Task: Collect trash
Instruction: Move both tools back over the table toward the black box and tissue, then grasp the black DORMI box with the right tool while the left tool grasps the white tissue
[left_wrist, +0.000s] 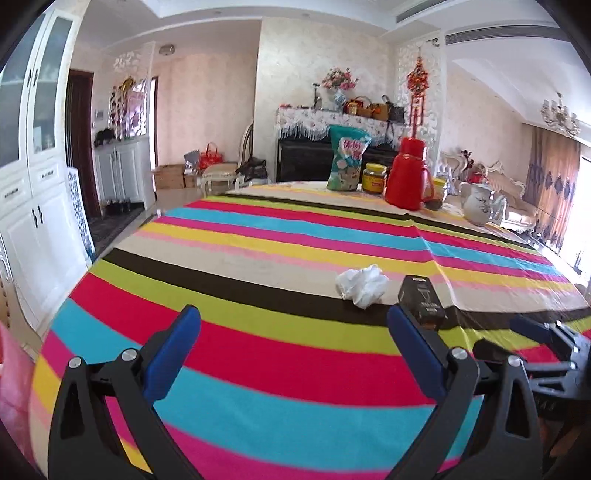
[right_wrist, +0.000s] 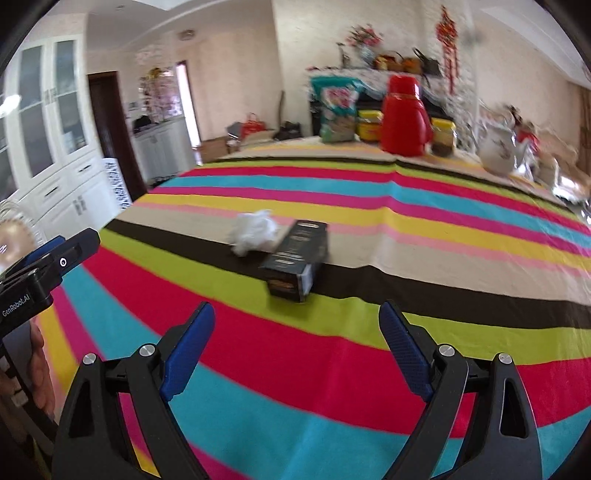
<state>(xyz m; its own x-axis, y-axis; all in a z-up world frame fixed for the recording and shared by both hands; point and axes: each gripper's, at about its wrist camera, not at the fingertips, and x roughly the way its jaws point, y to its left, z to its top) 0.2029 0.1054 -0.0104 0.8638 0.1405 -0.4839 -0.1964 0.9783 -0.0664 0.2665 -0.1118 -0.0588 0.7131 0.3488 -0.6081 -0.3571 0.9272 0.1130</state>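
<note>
both the left hand-held gripper (left_wrist: 293, 325) and right hand-held gripper (right_wrist: 297, 319) gape empty; the crumpled tissue (right_wrist: 254, 232) looks light and soft, pinch its middle; the black carton (right_wrist: 297, 261) seems stiff, grip its long sides.

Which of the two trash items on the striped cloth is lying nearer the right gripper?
The black carton, lying flat just ahead of the right gripper. The crumpled white tissue lies behind it, farther off.
</note>
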